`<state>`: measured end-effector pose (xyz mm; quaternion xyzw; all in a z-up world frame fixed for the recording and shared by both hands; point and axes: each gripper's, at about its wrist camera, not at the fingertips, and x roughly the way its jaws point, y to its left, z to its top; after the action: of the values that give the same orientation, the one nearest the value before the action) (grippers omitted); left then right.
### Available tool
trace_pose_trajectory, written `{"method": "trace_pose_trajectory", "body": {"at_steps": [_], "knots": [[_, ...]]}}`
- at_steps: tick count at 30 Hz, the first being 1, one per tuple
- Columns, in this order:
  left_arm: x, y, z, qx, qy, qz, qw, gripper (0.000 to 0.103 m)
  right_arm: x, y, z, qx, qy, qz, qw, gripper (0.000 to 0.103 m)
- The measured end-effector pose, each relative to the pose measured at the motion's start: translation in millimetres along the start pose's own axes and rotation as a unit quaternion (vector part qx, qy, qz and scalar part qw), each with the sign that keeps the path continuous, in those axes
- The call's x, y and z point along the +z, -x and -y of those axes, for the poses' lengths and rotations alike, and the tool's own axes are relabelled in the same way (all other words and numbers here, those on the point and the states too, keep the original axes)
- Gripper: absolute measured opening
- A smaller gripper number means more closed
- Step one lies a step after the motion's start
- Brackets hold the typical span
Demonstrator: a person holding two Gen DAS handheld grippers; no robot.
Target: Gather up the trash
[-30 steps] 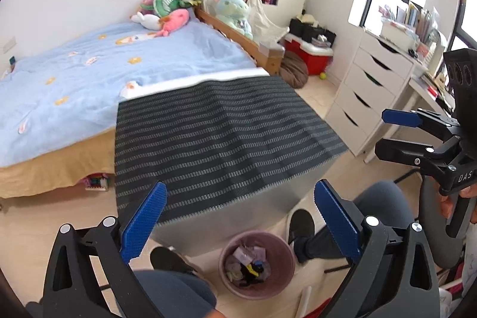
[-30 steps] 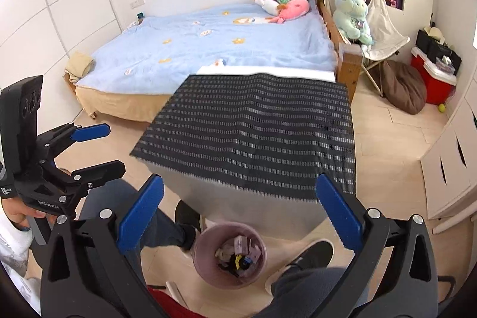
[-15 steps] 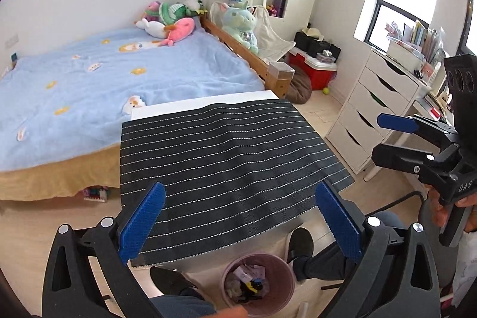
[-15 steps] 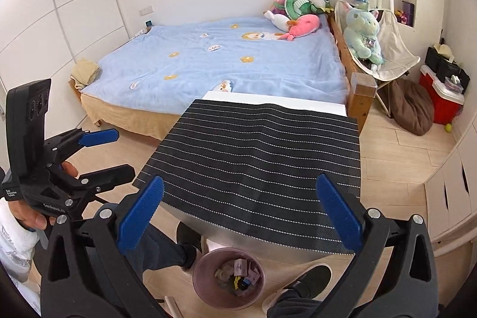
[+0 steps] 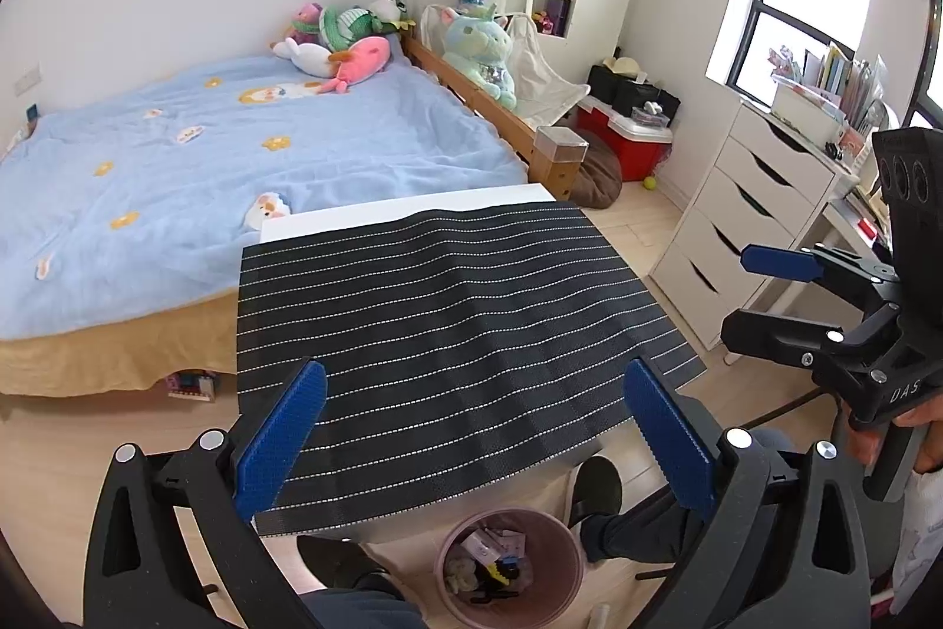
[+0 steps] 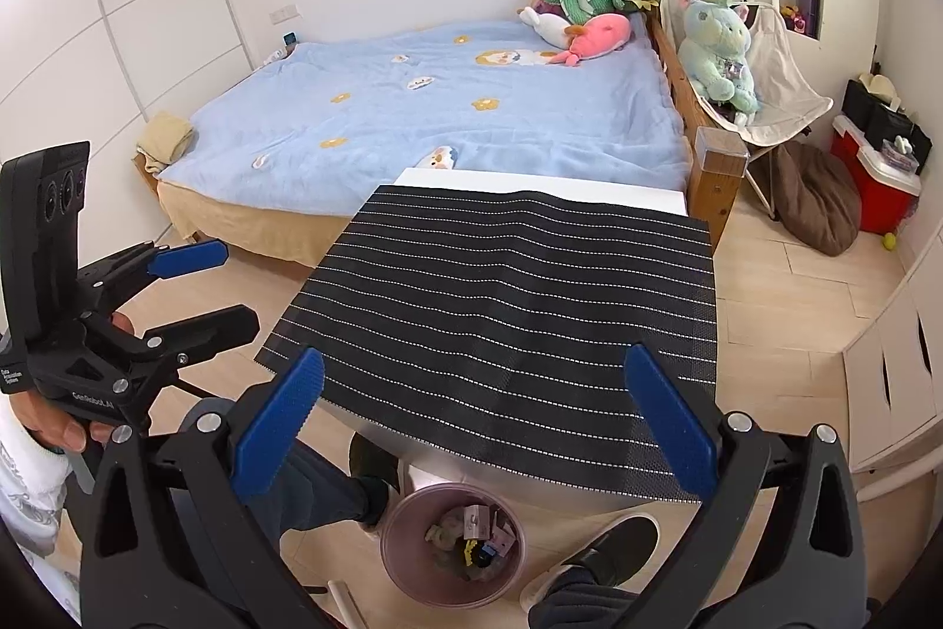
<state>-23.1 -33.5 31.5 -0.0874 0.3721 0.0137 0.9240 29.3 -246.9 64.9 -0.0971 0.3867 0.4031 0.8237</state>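
Left gripper (image 5: pixel 471 428) is spread wide, its blue pads (image 5: pixel 277 440) far apart with nothing between them, held above the near edge of the black striped mat (image 5: pixel 436 334). Right gripper (image 6: pixel 471 422) is likewise fully spread and empty, its blue pads (image 6: pixel 672 417) framing the same mat (image 6: pixel 507 310) from the opposite side. Each unit appears in the other's view: the right gripper (image 5: pixel 784 299) at 3 o'clock in the left wrist view, the left gripper (image 6: pixel 194 287) at 9 o'clock in the right wrist view, both with jaws parted and gripping nothing. The mat covers a white table (image 6: pixel 530 187), whose bare strip shows along the far edge at 12 o'clock. The pink trash bin (image 5: pixel 560 546) stands on the wooden floor (image 6: pixel 784 299) below the table's near edge, at 6 o'clock in both views (image 6: pixel 401 564), and contains assorted small scraps of trash (image 6: pixel 471 534). A dark shoe (image 5: pixel 595 481) rests just beside the bin at its 1 o'clock in the left wrist view. Beyond the table lies a bed with a blue cover (image 5: pixel 206 157), plush toys (image 5: pixel 348 51) at its head. A white drawer unit (image 5: pixel 742 216) stands at 3 o'clock in the left wrist view, and a red cooler (image 6: pixel 878 187) sits at 3 o'clock in the right wrist view.
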Motion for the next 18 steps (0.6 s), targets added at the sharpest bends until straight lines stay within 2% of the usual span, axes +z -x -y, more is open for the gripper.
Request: {"method": "trace_pose_trajectory", "body": {"at_steps": [18], "knots": [[1.4,0.8,0.2,0.001,0.0,0.001,1.0,0.097,0.3,-1.4,-1.0,0.001,0.002,-0.001,1.0,0.1]]}}
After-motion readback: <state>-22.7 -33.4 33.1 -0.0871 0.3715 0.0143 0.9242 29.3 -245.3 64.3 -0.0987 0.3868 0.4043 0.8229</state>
